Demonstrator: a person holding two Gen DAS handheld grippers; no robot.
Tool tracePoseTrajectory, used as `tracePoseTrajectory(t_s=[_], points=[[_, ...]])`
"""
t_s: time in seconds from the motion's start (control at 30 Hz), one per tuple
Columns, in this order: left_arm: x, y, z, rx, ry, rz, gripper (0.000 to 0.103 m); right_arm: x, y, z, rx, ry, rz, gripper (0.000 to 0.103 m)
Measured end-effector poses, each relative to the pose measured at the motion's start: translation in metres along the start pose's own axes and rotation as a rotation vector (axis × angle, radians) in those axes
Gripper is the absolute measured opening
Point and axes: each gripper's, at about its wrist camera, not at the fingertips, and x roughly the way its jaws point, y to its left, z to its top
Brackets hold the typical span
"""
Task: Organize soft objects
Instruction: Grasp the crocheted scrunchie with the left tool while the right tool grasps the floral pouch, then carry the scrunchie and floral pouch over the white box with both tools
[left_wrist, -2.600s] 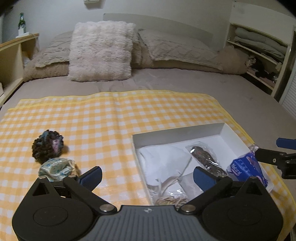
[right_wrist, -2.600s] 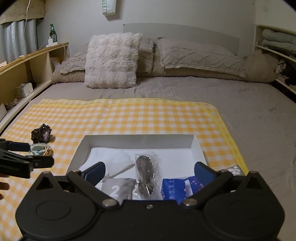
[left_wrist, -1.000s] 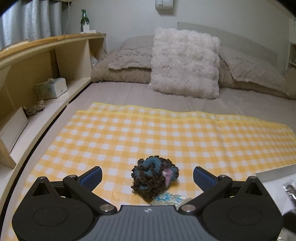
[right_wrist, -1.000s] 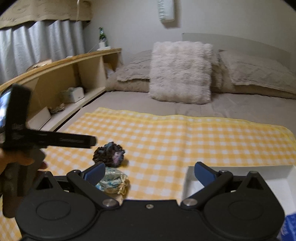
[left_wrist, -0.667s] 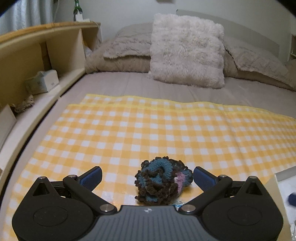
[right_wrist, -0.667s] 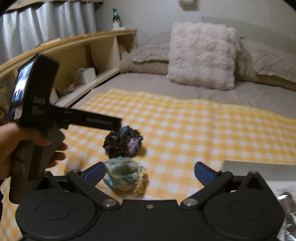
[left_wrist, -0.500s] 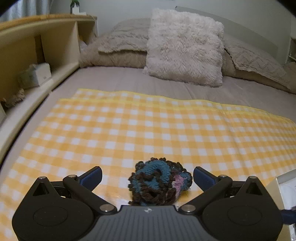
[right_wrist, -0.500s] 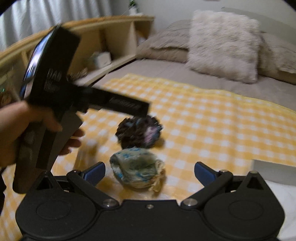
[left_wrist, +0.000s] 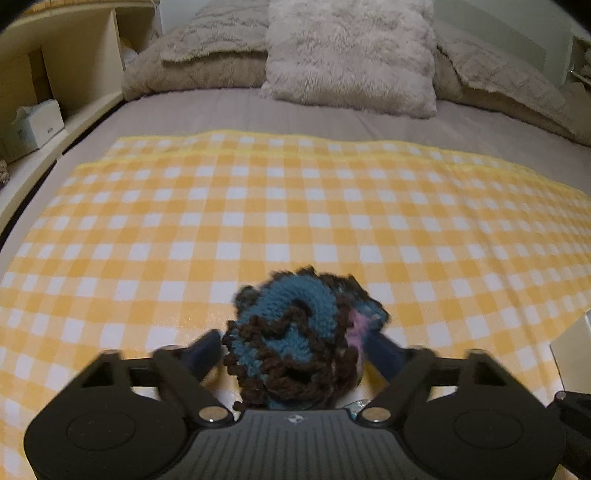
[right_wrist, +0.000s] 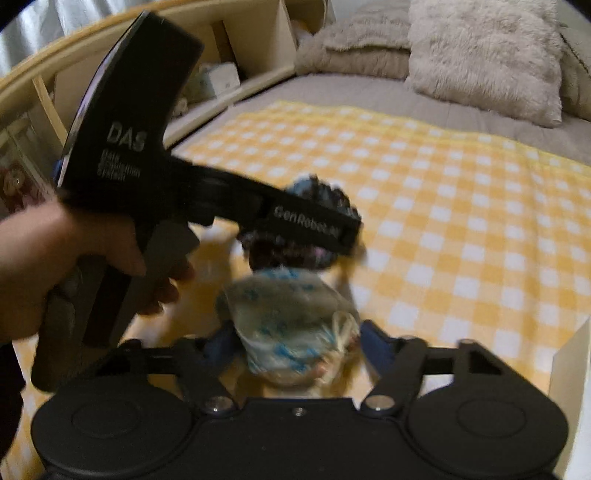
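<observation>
A blue, brown and pink crocheted scrunchie lies on the yellow checked cloth, between the fingers of my left gripper, which have closed in against its sides. A pale blue-and-white fabric scrunchie lies just in front, between the fingers of my right gripper, which press on it. In the right wrist view the left gripper's body crosses over the crocheted scrunchie.
The white box's edge is at the right of the cloth. A fluffy pillow and other pillows lie at the bed's head. A wooden shelf unit with a tissue box runs along the left.
Both grippers moved left from the box to the two scrunchies. Each has lowered over its scrunchie and its fingers have closed in from wide open.
</observation>
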Motion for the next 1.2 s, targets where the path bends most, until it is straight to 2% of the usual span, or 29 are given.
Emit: tracePoseTrajectory(t_s=[0.1, 0.2, 0.27, 0.47, 0.73, 1.2], points=[[0.002, -0.003, -0.001, -0.002, 0.018, 0.017, 0.057, -0.004, -0.003, -0.002, -0.013, 0.013, -0.02, 0.059], [-0.003, -0.004, -0.001, -0.006, 0.02, 0.04, 0.052, -0.009, -0.007, -0.001, 0.013, 0.016, -0.032, 0.05], [-0.006, -0.005, -0.001, -0.007, 0.023, 0.049, 0.051, -0.012, -0.006, 0.0, -0.005, 0.027, -0.056, 0.043], [-0.02, -0.005, -0.005, 0.018, 0.037, 0.054, 0.049, -0.024, 0.0, 0.0, -0.037, 0.033, -0.084, 0.036], [-0.054, -0.008, -0.01, 0.032, 0.001, 0.057, 0.049, -0.05, 0.007, 0.003, -0.046, -0.004, -0.101, 0.035], [-0.129, -0.01, -0.027, -0.02, -0.077, 0.033, 0.049, -0.111, -0.001, 0.0, -0.03, -0.077, -0.15, 0.036]])
